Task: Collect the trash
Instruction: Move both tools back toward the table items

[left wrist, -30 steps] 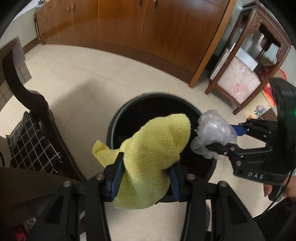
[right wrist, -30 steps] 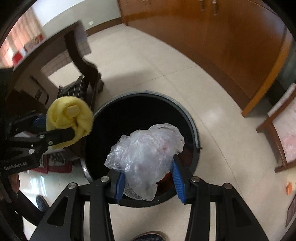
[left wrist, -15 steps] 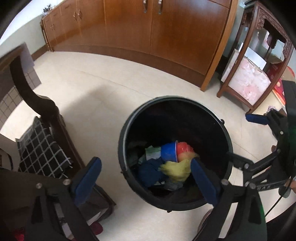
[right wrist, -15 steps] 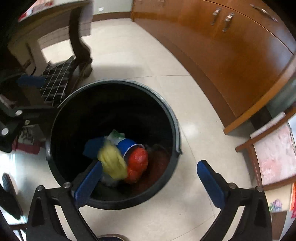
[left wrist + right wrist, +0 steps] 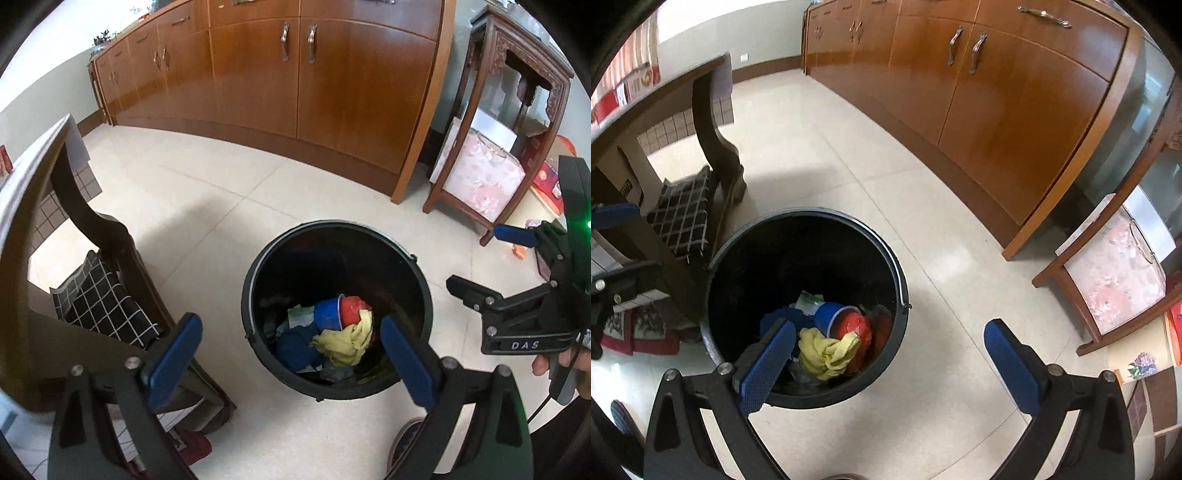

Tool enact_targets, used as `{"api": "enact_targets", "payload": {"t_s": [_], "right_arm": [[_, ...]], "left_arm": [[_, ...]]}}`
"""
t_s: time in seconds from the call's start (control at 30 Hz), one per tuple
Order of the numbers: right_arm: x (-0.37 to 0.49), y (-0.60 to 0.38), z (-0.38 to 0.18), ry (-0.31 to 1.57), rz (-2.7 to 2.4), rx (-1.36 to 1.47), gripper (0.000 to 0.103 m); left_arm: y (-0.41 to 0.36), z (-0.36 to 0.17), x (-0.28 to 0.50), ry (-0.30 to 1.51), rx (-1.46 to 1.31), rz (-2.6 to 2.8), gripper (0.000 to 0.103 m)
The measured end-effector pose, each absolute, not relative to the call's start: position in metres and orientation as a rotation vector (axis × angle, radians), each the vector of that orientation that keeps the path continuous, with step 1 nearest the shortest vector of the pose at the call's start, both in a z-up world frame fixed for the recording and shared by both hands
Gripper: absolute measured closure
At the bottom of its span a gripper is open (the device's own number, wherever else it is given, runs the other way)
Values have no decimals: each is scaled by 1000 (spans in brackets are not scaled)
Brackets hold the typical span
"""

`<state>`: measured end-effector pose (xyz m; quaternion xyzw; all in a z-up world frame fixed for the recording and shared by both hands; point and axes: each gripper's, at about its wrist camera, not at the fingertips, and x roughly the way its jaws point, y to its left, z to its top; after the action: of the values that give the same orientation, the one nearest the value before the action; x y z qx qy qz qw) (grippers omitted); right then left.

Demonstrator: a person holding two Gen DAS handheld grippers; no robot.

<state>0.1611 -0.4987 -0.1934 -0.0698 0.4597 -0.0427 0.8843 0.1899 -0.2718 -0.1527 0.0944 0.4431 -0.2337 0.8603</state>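
Hovering above the round black plastic trash bin [image 5: 421, 280], the left gripper [image 5: 291, 354] is standing with its 2 blue-padded jaws spread wide and carrying nothing. The right gripper [image 5: 890, 360] is likewise released and empty, its left pad overlapping the bin's near rim in the right wrist view; in the left wrist view it is showing at the right edge of the frame, just past the bin's right rim. Inside the bin, a crumpled yellow cloth [image 5: 345, 341] is lying toward the near wall on top of the pile, touching a blue cup [image 5: 328, 314] with something red in its mouth, beside dark blue fabric and a scrap of green-and-white paper. Clear plastic may be lying underneath, but I cannot tell. By my reading, the dropping-in step is finishing. The next move is probably calling for both grippers to lift clear of the rim and seek further trash; none is showing on the pale tiled floor [image 5: 849, 155] here.
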Motion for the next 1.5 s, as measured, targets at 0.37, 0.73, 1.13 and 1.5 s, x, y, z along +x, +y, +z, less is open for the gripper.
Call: {"api": "enact_targets", "payload": {"t_s": [0.37, 0.73, 1.13, 1.5], "right_arm": [[140, -493, -164, 906, -103, -99, 0], [107, -479, -115, 806, -104, -71, 0], [103, -430, -77, 727, -25, -75, 0], [124, -358, -51, 681, 105, -83, 0]], "left_arm": [[-260, -125, 169, 894, 177, -511, 5], [-233, -92, 148, 815, 118, -469, 4], [-178, -55, 136, 732, 79, -370, 4], [-114, -43, 127, 682, 81, -200, 4]]}}
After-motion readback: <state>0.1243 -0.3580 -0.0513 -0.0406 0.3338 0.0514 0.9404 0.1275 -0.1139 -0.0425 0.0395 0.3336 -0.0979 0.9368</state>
